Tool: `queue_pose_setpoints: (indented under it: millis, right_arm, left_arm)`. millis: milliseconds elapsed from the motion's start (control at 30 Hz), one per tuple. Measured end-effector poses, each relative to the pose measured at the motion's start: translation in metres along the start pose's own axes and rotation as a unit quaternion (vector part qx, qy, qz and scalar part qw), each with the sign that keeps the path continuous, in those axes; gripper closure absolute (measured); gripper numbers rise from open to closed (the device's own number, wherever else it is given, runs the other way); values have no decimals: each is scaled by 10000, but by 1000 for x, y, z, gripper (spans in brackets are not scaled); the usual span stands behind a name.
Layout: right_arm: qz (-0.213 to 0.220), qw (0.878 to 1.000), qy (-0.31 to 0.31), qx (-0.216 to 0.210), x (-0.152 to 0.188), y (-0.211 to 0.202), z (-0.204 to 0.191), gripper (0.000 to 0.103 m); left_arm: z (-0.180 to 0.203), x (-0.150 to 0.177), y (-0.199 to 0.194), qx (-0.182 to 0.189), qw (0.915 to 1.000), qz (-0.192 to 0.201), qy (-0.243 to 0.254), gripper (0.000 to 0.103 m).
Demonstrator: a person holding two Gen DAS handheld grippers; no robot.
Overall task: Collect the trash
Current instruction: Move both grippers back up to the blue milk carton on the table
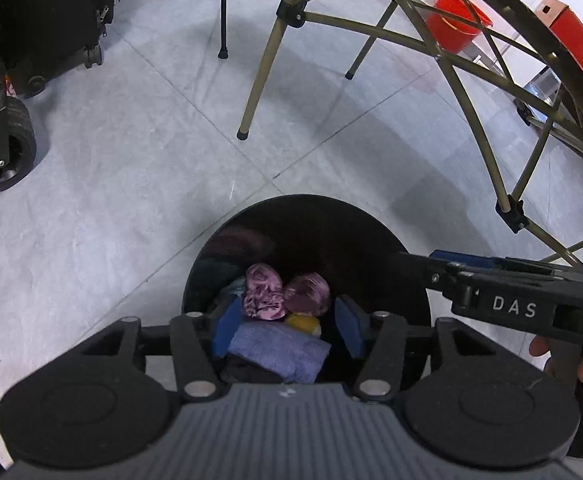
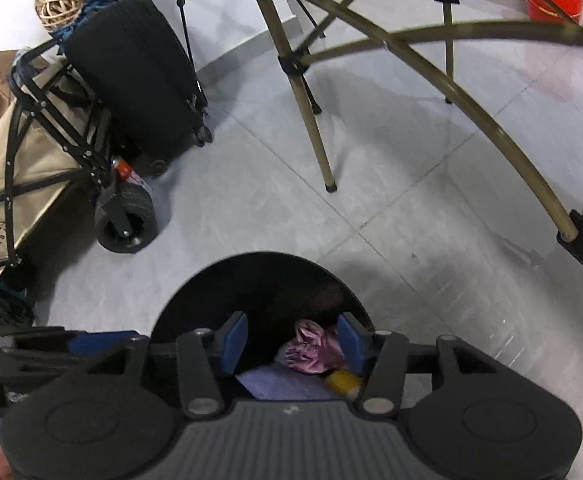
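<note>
A round black trash bin (image 1: 371,236) stands on the floor below both grippers; it also shows in the right wrist view (image 2: 195,292). Inside lie two crumpled purple wrappers (image 1: 263,290), a yellow piece (image 1: 303,323) and a folded blue-purple cloth (image 1: 279,350). The right wrist view shows the purple wrapper (image 2: 311,350), yellow piece (image 2: 343,380) and cloth (image 2: 283,386) too. My left gripper (image 1: 287,326) is open and empty over the bin's mouth. My right gripper (image 2: 291,340) is open and empty over the bin; its body (image 1: 511,300) shows at the right of the left wrist view.
Olive folding-table legs (image 1: 259,64) stand beyond the bin. A black suitcase (image 2: 135,76) and a beige wagon with black wheels (image 2: 127,220) are at the left. A red bucket (image 1: 455,20) and a red box (image 1: 579,40) sit at the far right.
</note>
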State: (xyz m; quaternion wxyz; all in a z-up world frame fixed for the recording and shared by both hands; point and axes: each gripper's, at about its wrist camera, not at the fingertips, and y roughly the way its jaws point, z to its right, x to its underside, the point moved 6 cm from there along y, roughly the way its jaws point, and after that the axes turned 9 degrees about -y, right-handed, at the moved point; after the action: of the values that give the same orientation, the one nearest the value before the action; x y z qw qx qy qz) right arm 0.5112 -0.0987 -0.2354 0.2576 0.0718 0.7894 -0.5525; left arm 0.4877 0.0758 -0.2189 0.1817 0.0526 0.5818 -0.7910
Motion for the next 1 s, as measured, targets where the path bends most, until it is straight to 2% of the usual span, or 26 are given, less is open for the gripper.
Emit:
queue_pose_setpoints:
  millis: [167, 233, 333, 400, 467, 533, 600, 733, 900, 1000]
  right_arm:
    - [-143, 9999, -52, 57, 8, 4, 1, 53]
    - [-100, 9999, -84, 73, 7, -4, -3, 53]
    - [164, 9993, -320, 111, 1, -27, -16, 53]
    - [518, 9966, -607, 210, 4, -57, -31, 53]
    - [752, 9941, -765, 171, 10, -86, -42, 53]
    - [1053, 9901, -928, 93, 17, -122, -53, 53]
    - [1374, 9843, -1103, 70, 26, -164, -60, 52]
    - [2055, 9718, -1146, 123, 53, -252, -53, 48]
    - [2891, 9533, -681, 540, 108, -353, -10, 35]
    - [3195, 9438, -355, 765, 137, -394, 21, 33]
  left_arm:
    - [2, 0, -1, -17, 10000, 13, 48, 48]
    - [1, -1, -10, -146, 9998, 120, 87, 48]
    - [3, 0, -45, -424, 9967, 663, 216, 48]
    - [7, 5, -79, -544, 9909, 1203, 273, 46]
    - [19, 19, -117, -577, 9815, 1781, 408, 42]
    - [34, 40, -152, -512, 9718, 2237, 536, 33]
    - [51, 62, -179, -317, 9666, 2464, 632, 32]
    - [87, 109, -224, 41, 9558, 2854, 711, 25]
    - [130, 158, -267, 443, 9388, 3336, 739, 14]
    - [162, 172, -274, 567, 9313, 3432, 1079, 13]
